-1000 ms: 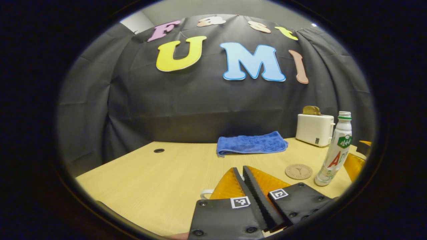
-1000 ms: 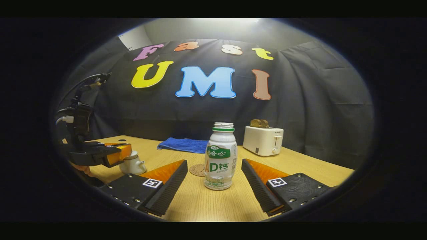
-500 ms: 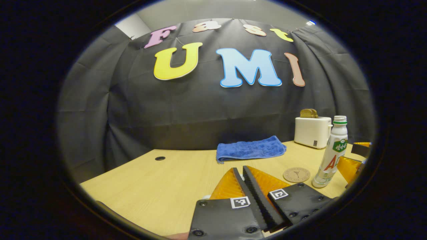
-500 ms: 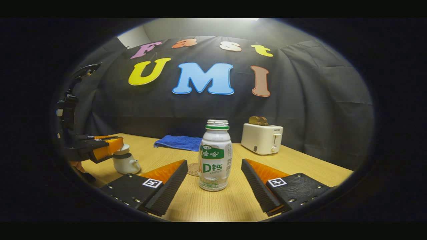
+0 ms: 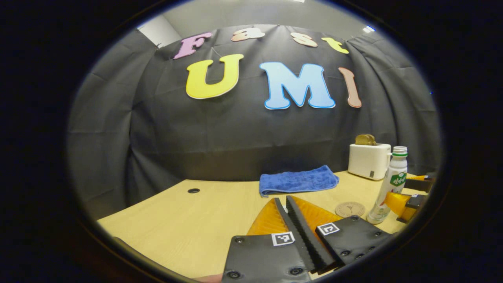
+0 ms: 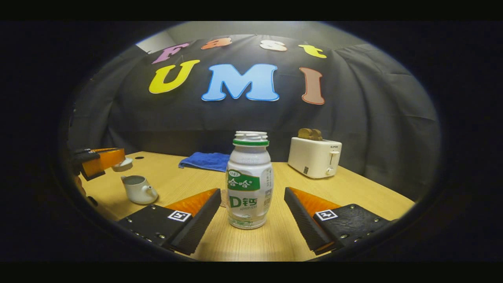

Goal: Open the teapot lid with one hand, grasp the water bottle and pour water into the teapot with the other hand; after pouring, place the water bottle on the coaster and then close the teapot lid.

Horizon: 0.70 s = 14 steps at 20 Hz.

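Two views show the water bottle (image 6: 249, 181): in the right gripper view it stands upright on the wooden table (image 6: 365, 192), uncapped, between the right gripper's (image 6: 251, 192) two fingers, which stand wide apart with a clear gap on either side of it. At about nine o'clock from the bottle sits the small white teapot (image 6: 137, 190), its mouth open. Just above it, at roughly eleven o'clock from the pot, the left gripper (image 6: 114, 158) holds the teapot lid (image 6: 122, 164) in the air, clear of the pot, with its jaws closed on the lid.

Behind the bottle a sliver of the round coaster (image 6: 223, 197) peeks out at its left edge. Farther back, a folded blue towel (image 6: 205, 161) lies at eleven o'clock and a white toaster (image 6: 314, 157) with bread in its slots stands at two o'clock.

From the left gripper view, the gripper's own fingers (image 5: 304, 232) lie almost together; the bottle stands far off at three o'clock, just right of the coaster, with the right gripper's fingers on either side of it.
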Each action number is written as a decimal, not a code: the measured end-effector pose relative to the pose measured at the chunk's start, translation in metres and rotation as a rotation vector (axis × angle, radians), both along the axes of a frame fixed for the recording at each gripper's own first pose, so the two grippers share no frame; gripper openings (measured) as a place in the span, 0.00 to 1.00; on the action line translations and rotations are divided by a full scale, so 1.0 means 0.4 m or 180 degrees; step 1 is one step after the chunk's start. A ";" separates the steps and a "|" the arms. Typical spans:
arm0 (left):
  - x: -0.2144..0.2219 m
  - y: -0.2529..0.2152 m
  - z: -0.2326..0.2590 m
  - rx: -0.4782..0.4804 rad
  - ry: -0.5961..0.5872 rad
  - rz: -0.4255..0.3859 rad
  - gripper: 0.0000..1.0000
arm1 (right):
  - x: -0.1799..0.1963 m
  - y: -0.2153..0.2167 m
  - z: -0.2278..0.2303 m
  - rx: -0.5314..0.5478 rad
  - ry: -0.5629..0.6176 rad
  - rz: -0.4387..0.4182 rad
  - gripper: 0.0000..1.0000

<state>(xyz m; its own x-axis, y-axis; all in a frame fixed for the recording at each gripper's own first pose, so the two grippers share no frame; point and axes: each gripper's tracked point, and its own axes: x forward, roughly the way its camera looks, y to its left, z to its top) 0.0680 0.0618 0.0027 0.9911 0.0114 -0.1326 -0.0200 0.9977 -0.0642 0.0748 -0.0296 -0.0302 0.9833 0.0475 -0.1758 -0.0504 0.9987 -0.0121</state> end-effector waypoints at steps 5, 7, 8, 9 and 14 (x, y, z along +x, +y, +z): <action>-0.012 0.052 -0.005 -0.0029 0.0012 0.0104 0.08 | 0.023 0.006 -0.018 -0.0046 0.0047 0.0032 0.99; -0.016 0.068 -0.007 -0.0037 0.0020 0.0133 0.08 | 0.033 0.006 -0.024 -0.0080 0.0063 0.0035 0.95; -0.016 0.074 -0.007 -0.0036 0.0027 0.0149 0.08 | 0.035 0.008 -0.029 -0.0088 0.0078 0.0039 0.92; -0.018 0.083 -0.009 -0.0032 0.0026 0.0164 0.08 | 0.035 0.012 -0.032 -0.0087 0.0096 0.0050 0.91; -0.025 0.110 -0.019 -0.0042 0.0046 0.0219 0.09 | 0.037 0.016 -0.035 -0.0118 0.0097 0.0086 0.80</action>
<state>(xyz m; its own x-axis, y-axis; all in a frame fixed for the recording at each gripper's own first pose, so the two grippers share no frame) 0.0578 0.1057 -0.0048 0.9860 0.0775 -0.1474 -0.0894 0.9930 -0.0765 0.0895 -0.0231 -0.0440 0.9759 0.0670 -0.2078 -0.0784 0.9958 -0.0471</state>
